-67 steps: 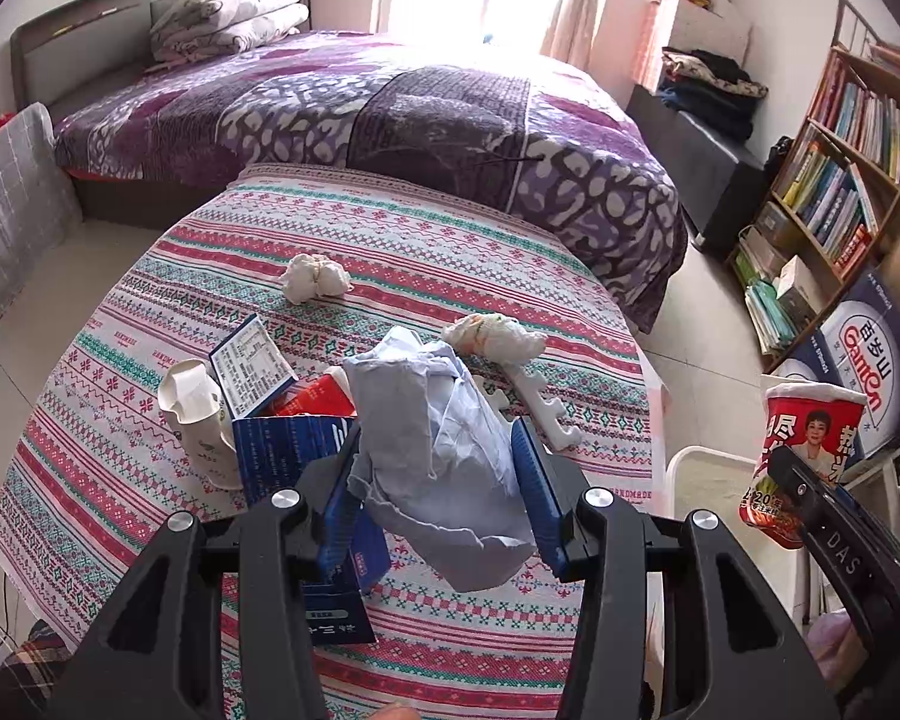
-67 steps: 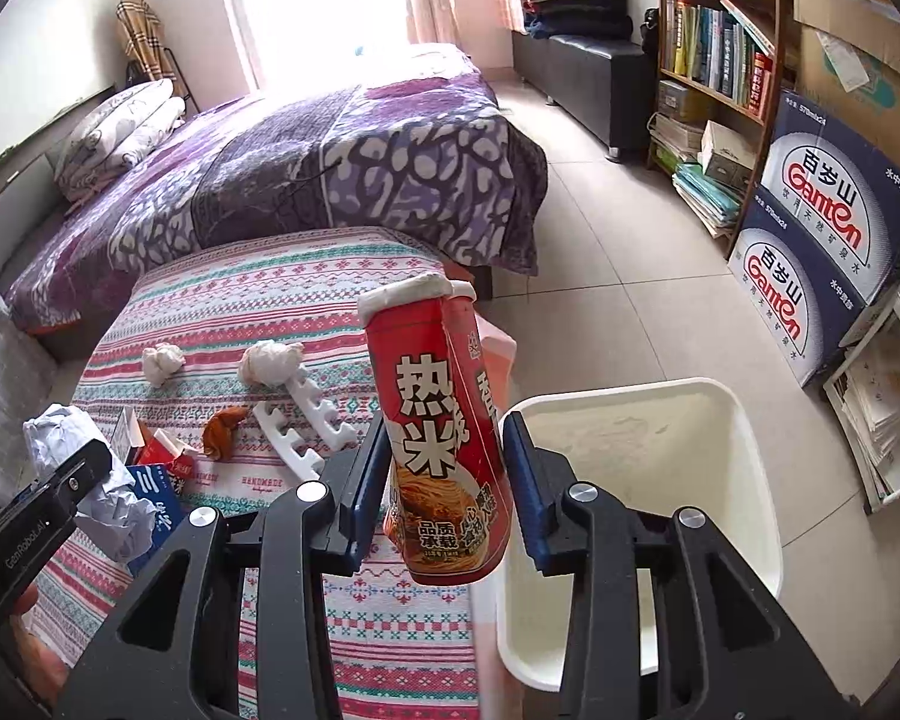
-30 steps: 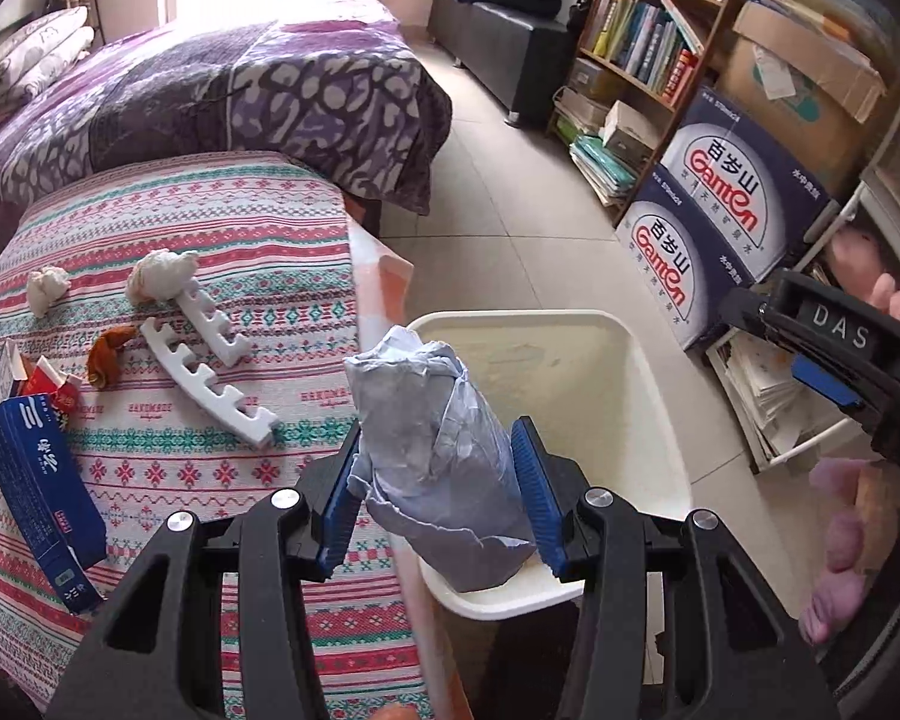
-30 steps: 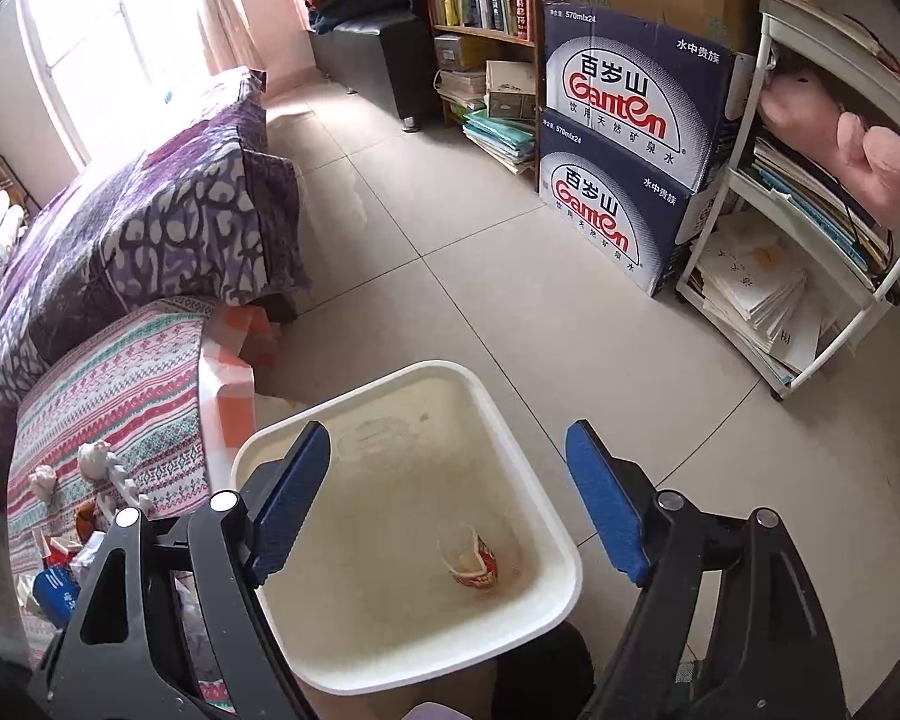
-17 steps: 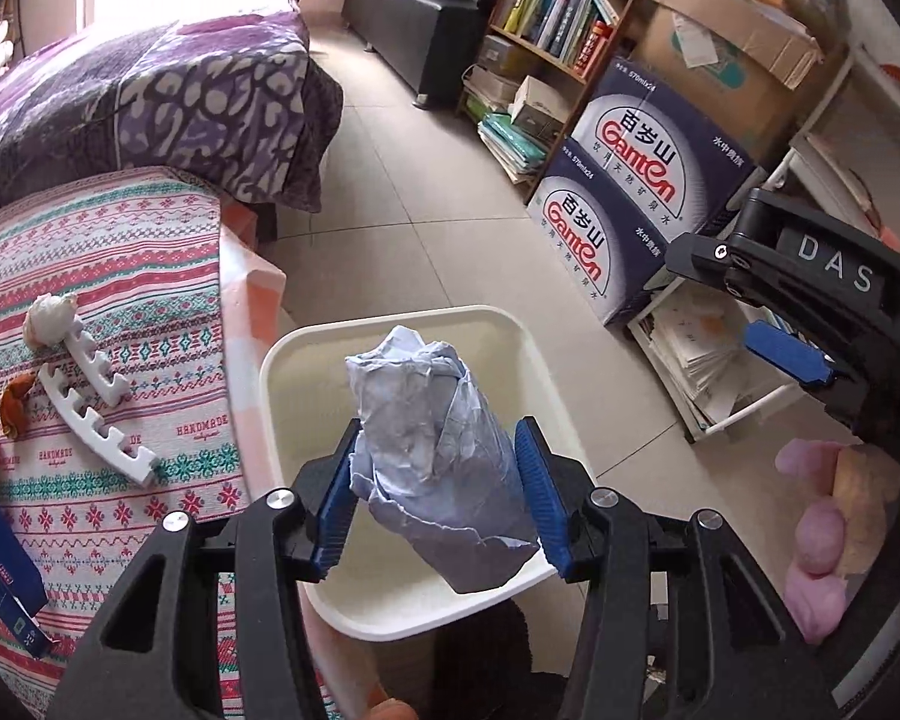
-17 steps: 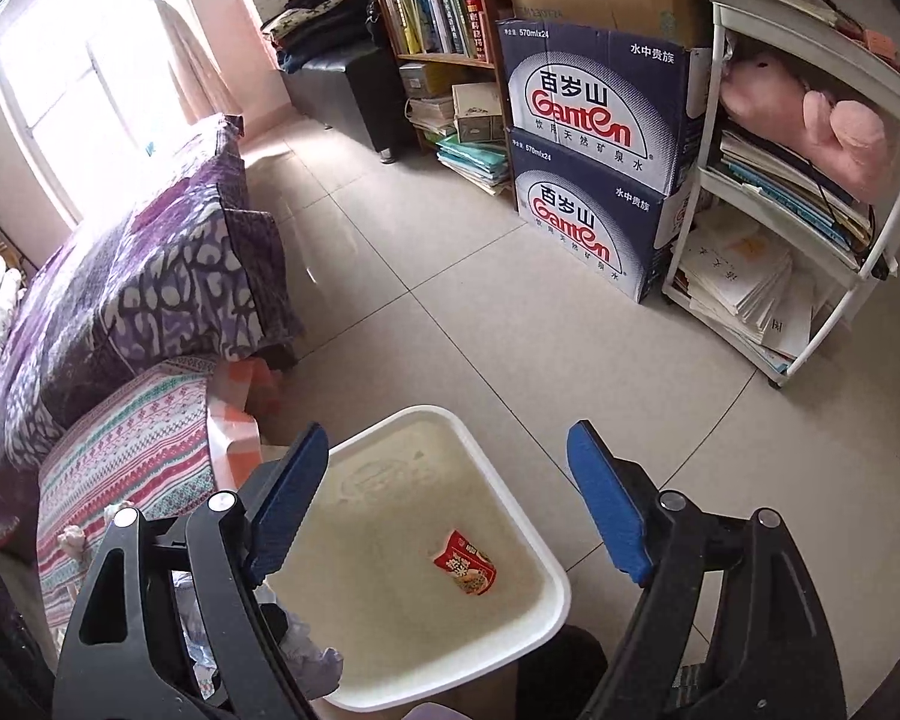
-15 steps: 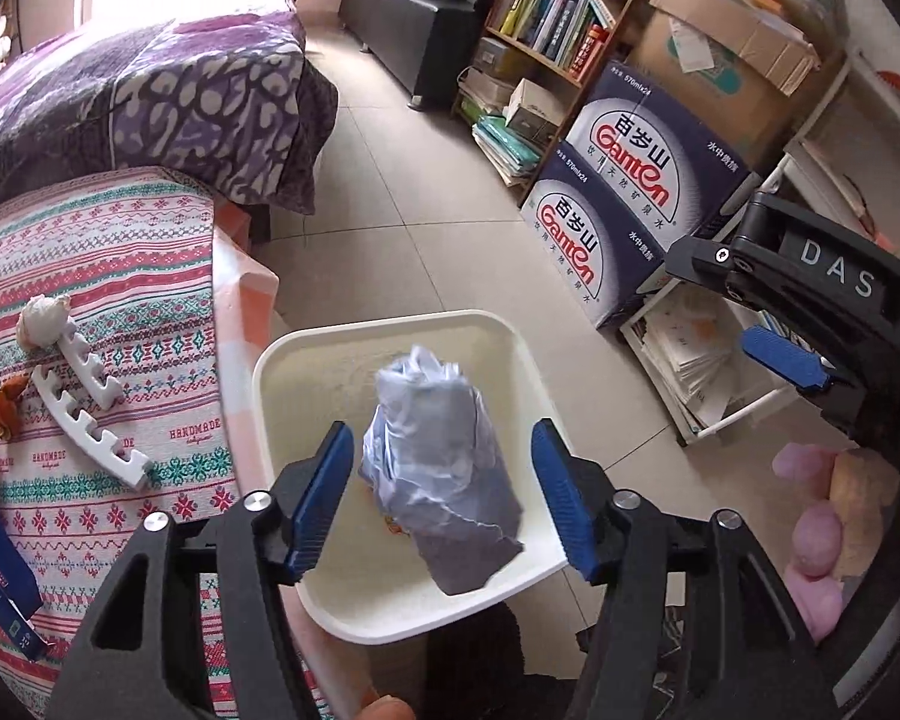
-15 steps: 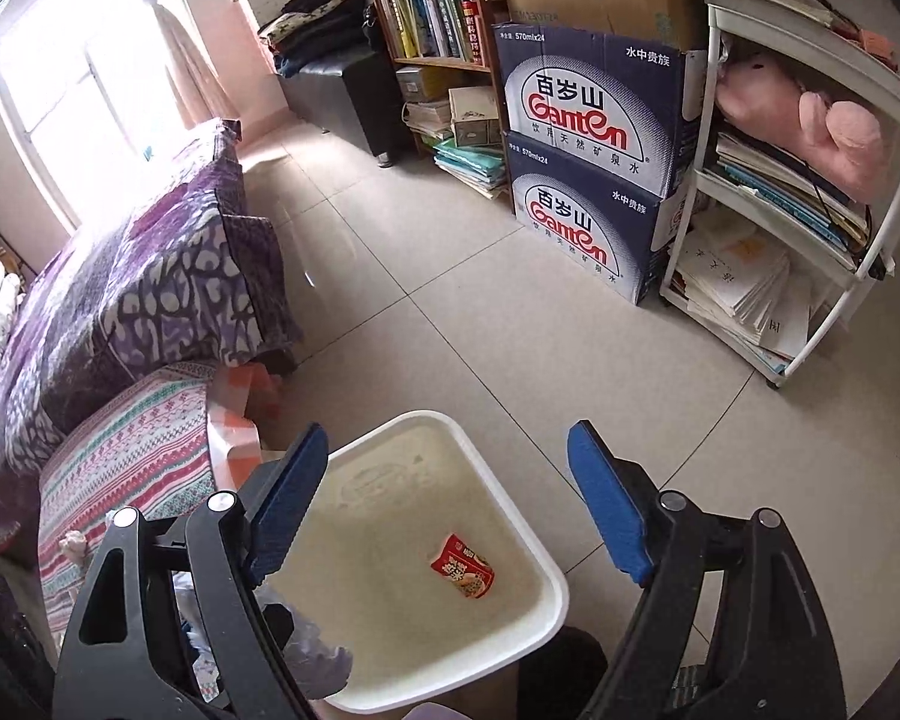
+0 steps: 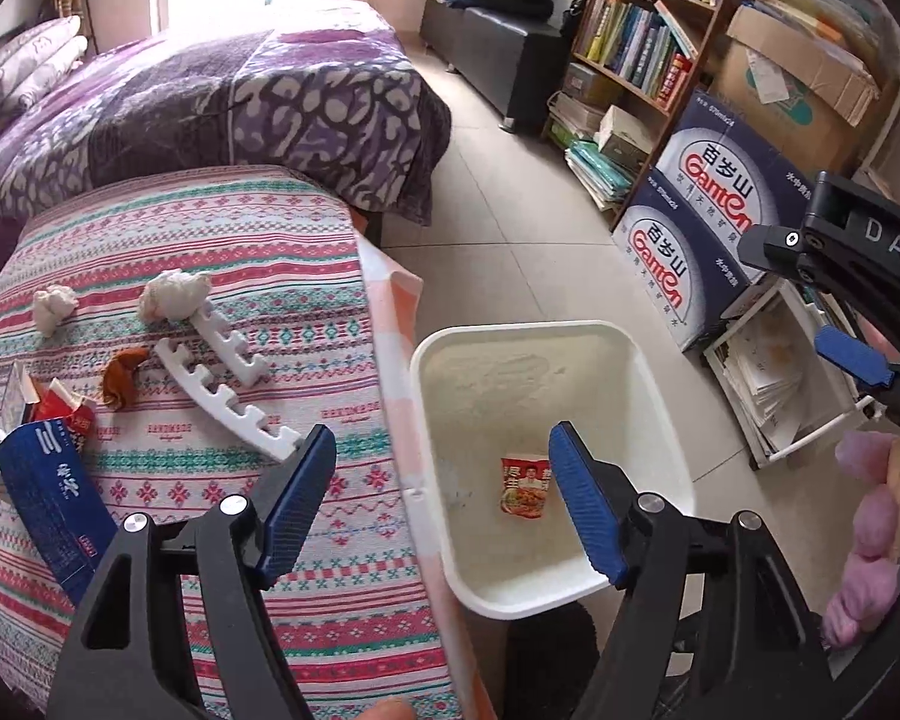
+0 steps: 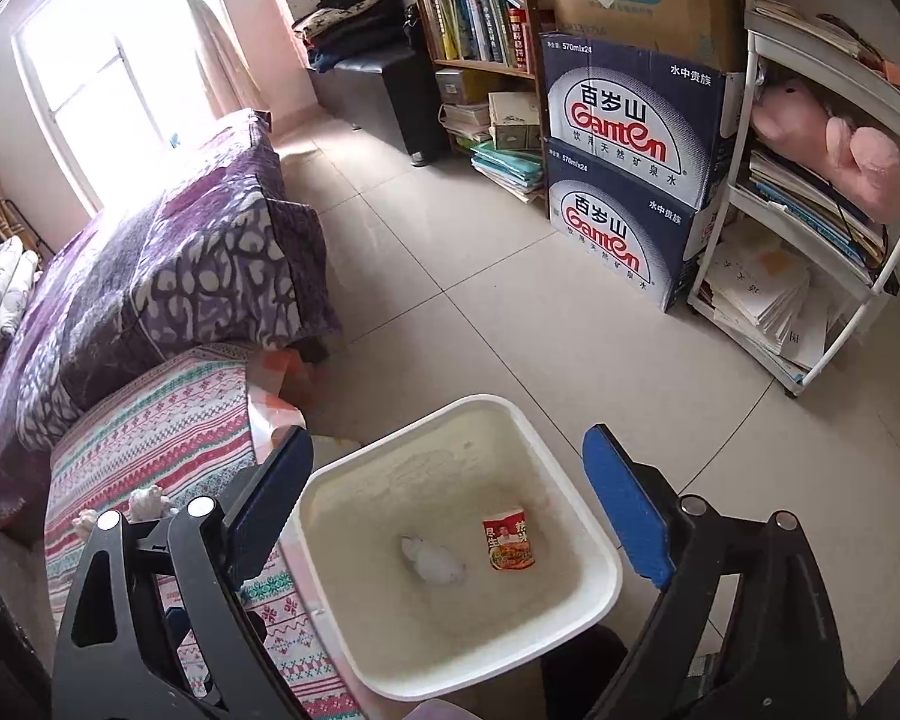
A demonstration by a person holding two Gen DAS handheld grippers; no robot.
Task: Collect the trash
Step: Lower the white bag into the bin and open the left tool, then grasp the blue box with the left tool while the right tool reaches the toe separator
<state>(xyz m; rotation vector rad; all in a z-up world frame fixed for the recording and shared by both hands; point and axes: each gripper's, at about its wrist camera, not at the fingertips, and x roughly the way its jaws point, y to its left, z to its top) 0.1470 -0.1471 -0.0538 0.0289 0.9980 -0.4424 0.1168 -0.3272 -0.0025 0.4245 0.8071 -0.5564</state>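
My left tool (image 9: 441,504) and right tool (image 10: 447,513) are both opening, empty, over the bin (image 10: 600,546) holding the wrapper (image 10: 508,539) and paper wad (image 10: 435,564). Remaining trash sits left on the counter (image 9: 324,276); swinging back, I could clip the bin's rim and tip it.

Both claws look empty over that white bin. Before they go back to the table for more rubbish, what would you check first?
1. Left gripper empty: ok, jaws opening, nothing between them.
2. Right gripper empty: ok, jaws opening, nothing between them.
3. Red cup inside the white bin: ok.
4. Crumpled paper inside the bin: ok, lying beside the cup.
5. Rubbish left on the table: not ok, tissue wads, white foam strips and blue box remain.
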